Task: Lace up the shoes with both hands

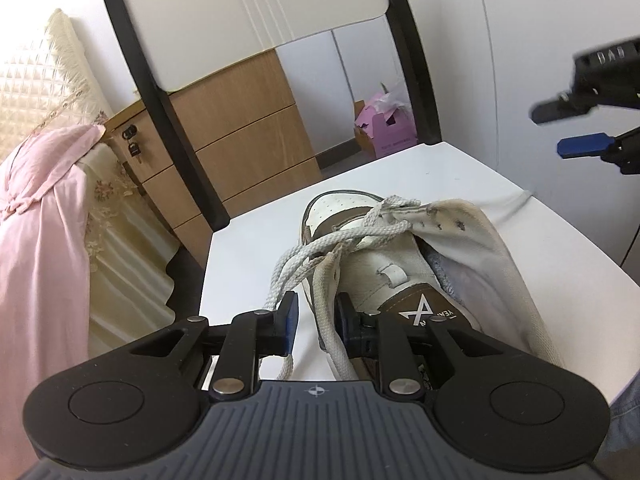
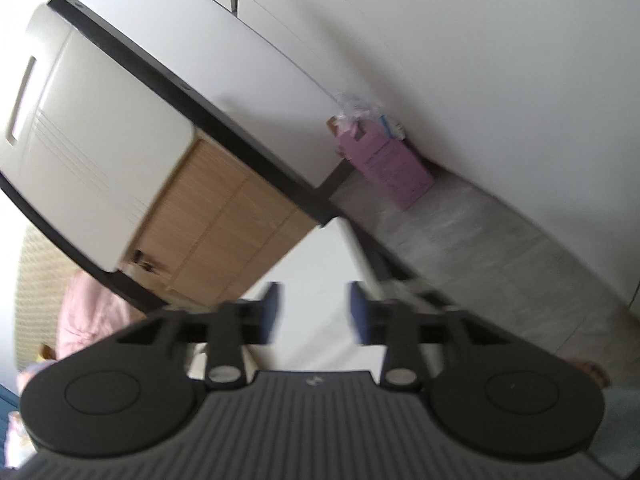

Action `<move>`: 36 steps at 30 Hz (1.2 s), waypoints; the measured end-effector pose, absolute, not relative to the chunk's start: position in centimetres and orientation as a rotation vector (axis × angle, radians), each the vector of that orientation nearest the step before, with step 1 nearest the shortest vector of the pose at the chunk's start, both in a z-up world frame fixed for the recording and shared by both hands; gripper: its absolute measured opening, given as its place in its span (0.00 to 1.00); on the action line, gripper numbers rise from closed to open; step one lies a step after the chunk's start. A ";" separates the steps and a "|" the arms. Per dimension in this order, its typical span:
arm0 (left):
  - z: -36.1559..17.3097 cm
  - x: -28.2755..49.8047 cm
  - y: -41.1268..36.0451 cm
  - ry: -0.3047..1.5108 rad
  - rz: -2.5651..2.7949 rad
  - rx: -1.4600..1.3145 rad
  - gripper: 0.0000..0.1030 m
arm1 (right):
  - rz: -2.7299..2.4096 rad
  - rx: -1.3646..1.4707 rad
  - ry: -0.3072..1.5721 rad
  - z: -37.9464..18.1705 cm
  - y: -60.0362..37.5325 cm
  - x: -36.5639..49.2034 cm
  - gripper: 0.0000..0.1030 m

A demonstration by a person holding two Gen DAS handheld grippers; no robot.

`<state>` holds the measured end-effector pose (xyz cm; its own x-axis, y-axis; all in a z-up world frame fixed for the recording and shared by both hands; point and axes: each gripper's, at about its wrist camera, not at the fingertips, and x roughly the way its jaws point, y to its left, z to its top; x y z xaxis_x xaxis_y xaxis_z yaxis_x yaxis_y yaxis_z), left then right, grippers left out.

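A worn white and brown shoe [image 1: 400, 264] lies on the white table [image 1: 440, 168] with its toe pointing away. Loose grey-white laces [image 1: 360, 232] cross over its tongue and trail off to the left. My left gripper [image 1: 317, 316] sits low at the shoe's near end. Its jaws are a little apart around the cream eyelet edge [image 1: 326, 312], and a strip of table shows beside the left pad. My right gripper [image 1: 548, 131] hovers above and to the right of the shoe, open and empty. In its own blurred view the right gripper [image 2: 314, 312] has only the table [image 2: 316, 264] between its pads.
A chair with black frame and white back [image 1: 256, 20] stands past the table's far edge. A wooden drawer cabinet [image 1: 240, 120] is behind it, a pink box [image 1: 390, 128] on the floor. Pink cloth [image 1: 40, 220] hangs at left. A blue sleeve [image 1: 624, 420] shows bottom right.
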<state>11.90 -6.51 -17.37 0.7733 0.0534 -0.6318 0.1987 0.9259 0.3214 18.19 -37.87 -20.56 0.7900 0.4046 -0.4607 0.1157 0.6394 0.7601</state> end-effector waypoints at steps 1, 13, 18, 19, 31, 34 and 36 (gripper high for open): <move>-17.3 11.8 -6.5 0.684 -0.085 0.389 0.24 | 0.203 0.898 0.669 -20.5 -37.3 18.3 0.47; -14.9 9.7 -5.2 0.548 -0.113 0.306 0.42 | 0.437 1.203 0.870 -23.4 -30.5 19.2 0.49; -16.0 10.7 -5.8 0.598 -0.115 0.349 0.42 | 0.404 1.074 0.877 -22.9 -29.2 20.0 0.20; -16.2 10.8 -6.0 0.609 -0.103 0.358 0.42 | 0.405 1.058 0.867 -22.7 -29.1 20.0 0.11; -17.4 12.2 -6.6 0.665 0.043 0.323 0.43 | 0.205 0.723 0.743 -21.0 -31.0 20.8 0.02; -17.3 12.0 -6.6 0.664 0.050 0.324 0.43 | 0.132 0.704 0.703 -20.8 -33.2 20.5 0.02; -17.3 11.9 -6.5 0.661 0.048 0.325 0.44 | 0.071 0.696 0.678 -20.6 -34.9 20.3 0.02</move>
